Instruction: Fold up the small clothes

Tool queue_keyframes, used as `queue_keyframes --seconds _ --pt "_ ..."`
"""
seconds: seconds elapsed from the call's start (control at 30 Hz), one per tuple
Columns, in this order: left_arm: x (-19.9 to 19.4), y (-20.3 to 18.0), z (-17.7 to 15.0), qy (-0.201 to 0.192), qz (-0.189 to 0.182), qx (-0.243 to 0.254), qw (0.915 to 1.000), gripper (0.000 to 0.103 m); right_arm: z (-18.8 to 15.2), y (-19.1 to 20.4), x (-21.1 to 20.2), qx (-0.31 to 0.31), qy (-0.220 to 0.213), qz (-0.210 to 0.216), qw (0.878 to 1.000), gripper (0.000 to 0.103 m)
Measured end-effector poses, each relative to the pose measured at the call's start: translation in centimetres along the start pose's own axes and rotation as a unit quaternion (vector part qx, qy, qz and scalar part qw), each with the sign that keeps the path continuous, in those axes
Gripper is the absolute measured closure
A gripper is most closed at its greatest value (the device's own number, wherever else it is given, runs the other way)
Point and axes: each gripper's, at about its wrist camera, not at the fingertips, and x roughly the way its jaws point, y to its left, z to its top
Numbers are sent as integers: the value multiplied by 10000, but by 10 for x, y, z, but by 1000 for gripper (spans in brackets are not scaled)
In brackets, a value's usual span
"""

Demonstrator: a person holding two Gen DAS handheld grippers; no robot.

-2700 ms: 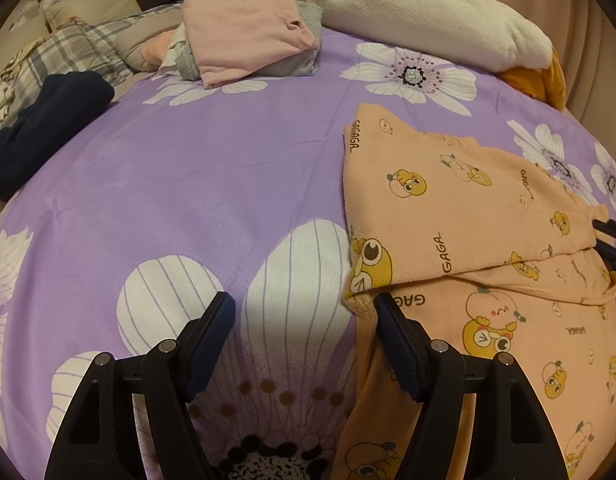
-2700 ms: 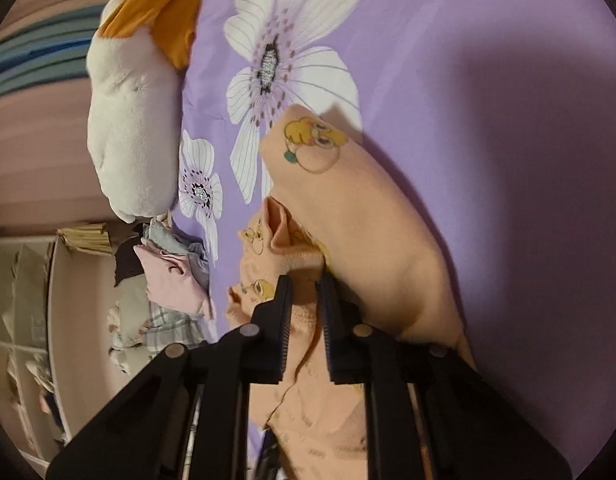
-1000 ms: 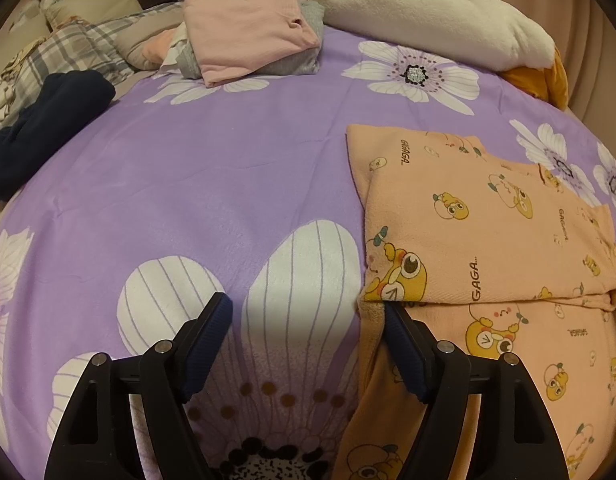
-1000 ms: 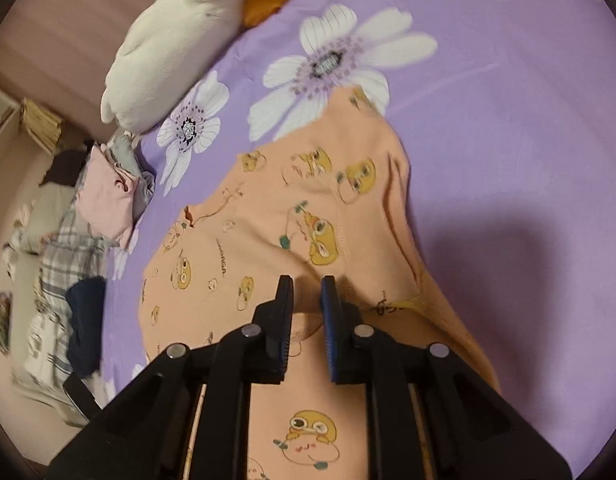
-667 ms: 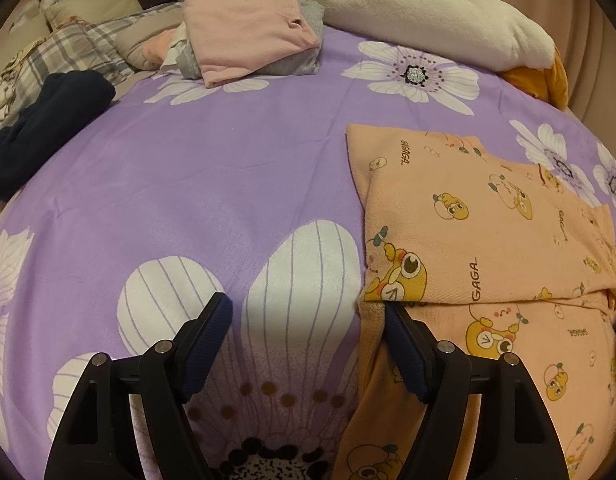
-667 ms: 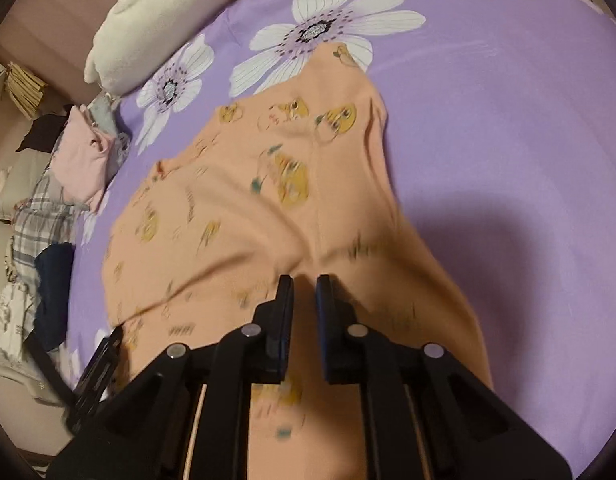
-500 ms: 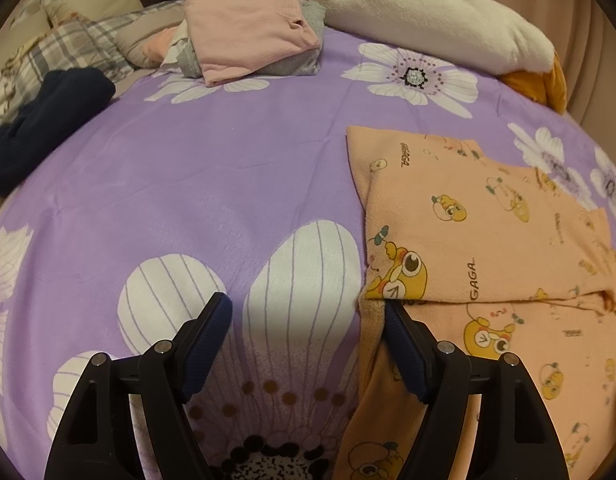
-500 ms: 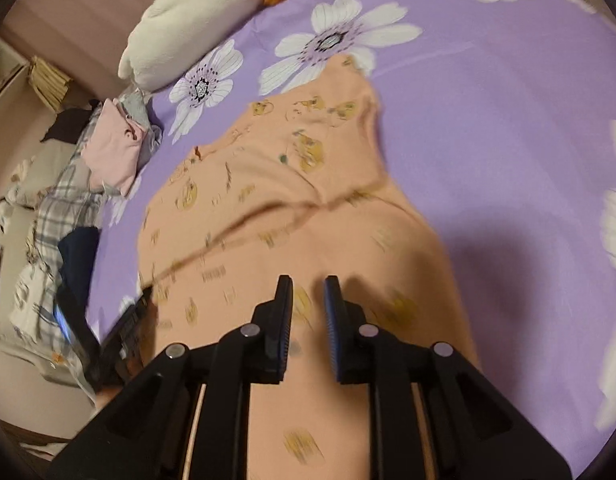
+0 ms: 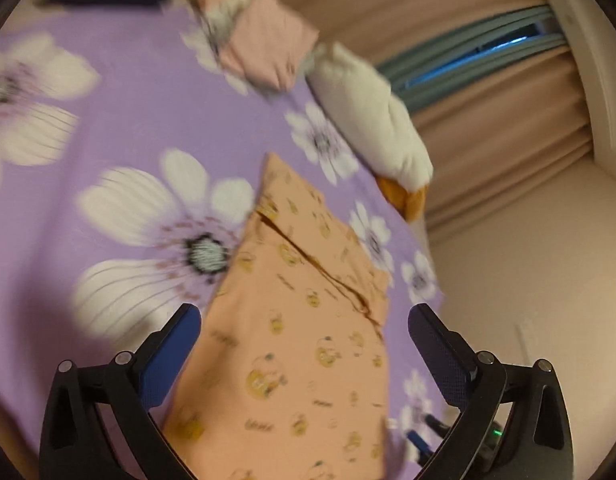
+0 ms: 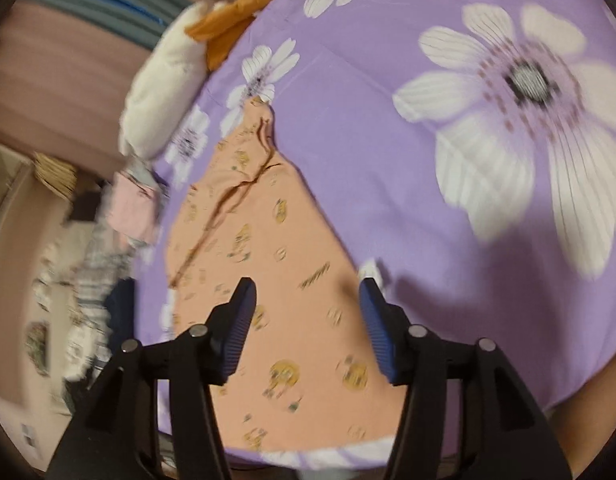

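On the bed, the orange top [image 9: 299, 320] lies flat, one fold in, its crease running toward 12 o'clock. Left gripper [image 9: 303, 344] and right gripper [image 10: 305, 316] have just opened wide, both empty; I'd guess more folds remain before it joins the folded pile [image 9: 263, 48].

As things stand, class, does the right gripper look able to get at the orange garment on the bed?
Probably yes: the right gripper hangs open just above the orange garment, which lies flat on the purple sheet with nothing over it.

Print on the orange garment [image 9: 299, 344] too blurred to read.
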Motion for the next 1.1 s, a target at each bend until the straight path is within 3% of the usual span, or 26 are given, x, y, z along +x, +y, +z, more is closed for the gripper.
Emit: queue_keyframes --seconds 0.1,0.17,0.27,0.37,0.43,0.5,0.63,0.73,0.8,0.87,0.93,1.03,1.1 --pt "-11 -2 -30 21 433 316 9986 1 -22 -4 -7 142 -5 218 9997 36" --pt "-9 2 -56 213 337 521 9978 1 -32 -4 -11 93 -16 126 9999 32" --pt "10 13 -88 1215 401 670 9895 1 -42 -17 -19 439 -34 36 9990 31" --pt "27 20 -103 1693 207 441 9844 1 -47 -42 -18 1153 218 -57 9931 31" --pt "34 15 -112 1720 249 348 9842 1 -50 -53 -18 1462 330 -247 9884 31" --pt "41 8 -120 1815 225 439 9821 1 -56 -59 -16 1652 334 -141 9856 31" --pt "55 -1 -125 1837 -17 553 9814 1 -70 -57 -1 1905 760 309 9782 31" --pt "60 6 -126 1875 -621 74 9803 1 -78 -42 9 1798 934 455 9782 32" --pt "63 14 -128 2097 -1192 -452 9694 1 -85 -31 19 1696 1171 681 9762 32" --pt "65 19 -128 2236 -1521 -697 9602 1 -93 -24 31 1806 1405 1139 9668 32" --pt "70 20 -126 2129 -1503 -761 9624 1 -99 -18 44 1808 1434 1535 9608 32" --pt "69 18 -120 1963 -1501 -853 9652 1 -103 -9 60 1688 1311 1798 9602 32" --pt "58 19 -110 1598 -1422 -827 9733 1 -102 -10 58 1675 1119 1869 9615 34"
